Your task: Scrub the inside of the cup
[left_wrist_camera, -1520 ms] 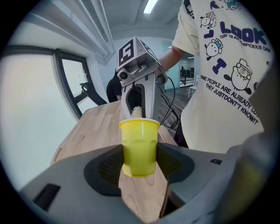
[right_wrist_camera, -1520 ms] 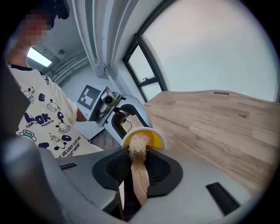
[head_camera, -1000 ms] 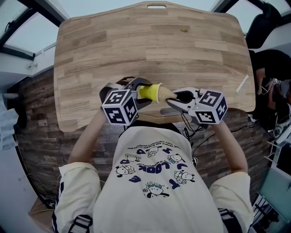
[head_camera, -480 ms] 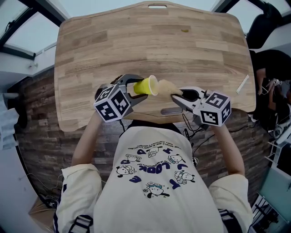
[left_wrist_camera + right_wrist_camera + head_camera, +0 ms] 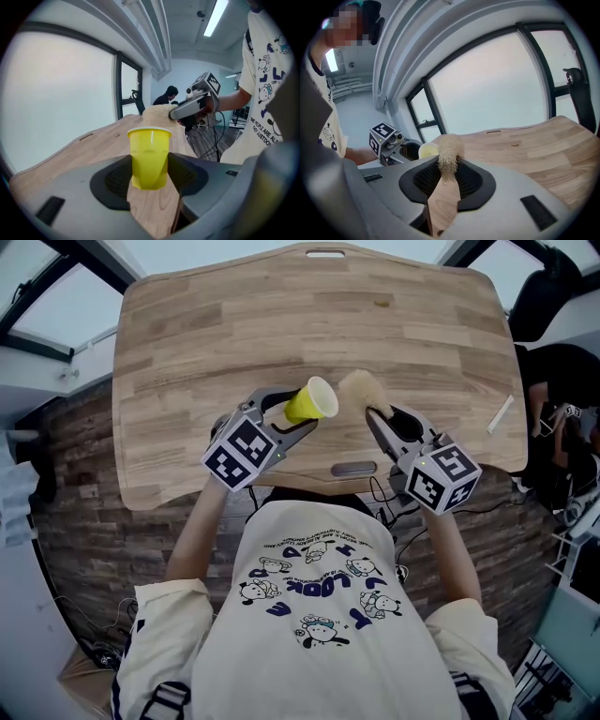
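Note:
A yellow cup (image 5: pixel 310 400) (image 5: pixel 149 157) is clamped between the pads of my left gripper (image 5: pixel 298 417) (image 5: pixel 149 178), held above the wooden table (image 5: pixel 216 343) with its white inside turned to the right and away from me. My right gripper (image 5: pixel 373 414) (image 5: pixel 447 176) is shut on a tan fibrous scrubber (image 5: pixel 356 388) (image 5: pixel 448 154), which hangs just right of the cup's mouth and apart from it. In the left gripper view the scrubber (image 5: pixel 157 115) shows behind the cup's rim. The cup's pale rim (image 5: pixel 428 150) shows left of the scrubber in the right gripper view.
A small dark spot (image 5: pixel 381 304) lies on the table's far side, and a white strip (image 5: pixel 499 414) near its right edge. A slot (image 5: pixel 353 469) is cut in the near edge. A person in dark clothes (image 5: pixel 553 296) sits beyond the right corner.
The scrubber has come out of the cup and moved right and away. The left gripper rolled and lifted, so the cup's mouth now tilts up and away from me.

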The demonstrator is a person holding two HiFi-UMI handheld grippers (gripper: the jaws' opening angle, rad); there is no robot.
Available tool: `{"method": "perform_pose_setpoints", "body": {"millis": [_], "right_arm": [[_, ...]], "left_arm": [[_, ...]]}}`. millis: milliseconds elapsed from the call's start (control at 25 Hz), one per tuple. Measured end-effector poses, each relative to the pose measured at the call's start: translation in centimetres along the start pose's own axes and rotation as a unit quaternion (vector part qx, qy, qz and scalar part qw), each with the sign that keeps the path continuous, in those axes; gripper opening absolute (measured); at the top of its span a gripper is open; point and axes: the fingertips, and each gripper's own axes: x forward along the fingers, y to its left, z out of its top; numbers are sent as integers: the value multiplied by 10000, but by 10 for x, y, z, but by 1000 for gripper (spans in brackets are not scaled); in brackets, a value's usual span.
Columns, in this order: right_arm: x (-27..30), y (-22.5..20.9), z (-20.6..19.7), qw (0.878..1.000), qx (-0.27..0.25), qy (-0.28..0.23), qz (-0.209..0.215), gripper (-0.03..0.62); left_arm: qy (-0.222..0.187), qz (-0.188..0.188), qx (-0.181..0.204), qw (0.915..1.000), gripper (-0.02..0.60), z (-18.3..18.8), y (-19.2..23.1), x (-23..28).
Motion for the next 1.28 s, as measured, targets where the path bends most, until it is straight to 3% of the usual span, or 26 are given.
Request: {"method": "perform_pose_setpoints", "body": {"millis": [280,520,800,1040,1280], "right_arm": [[-2,-4,-2,9975,-194,-374,-560,80],[-3,-5,-1,9941,9,-704,-824,80],[-7,-13,-2,9907,137,-850,-1056,80],[-15,-20,-4,9865,226,-950,-1311,80],[-20,-23,-11,9840,332,-959,-1462,78]], "left_arm": [[-401,390,-631,9964,255,7,8,3],[-682,647,-1000,9905,255,13,10,2],[-837,778,-1198,9862,255,15,9,3],[-841,987,-1115,9853,255,14,10,1],[-887,953,-1219,9840,255,12,5,2]]}}
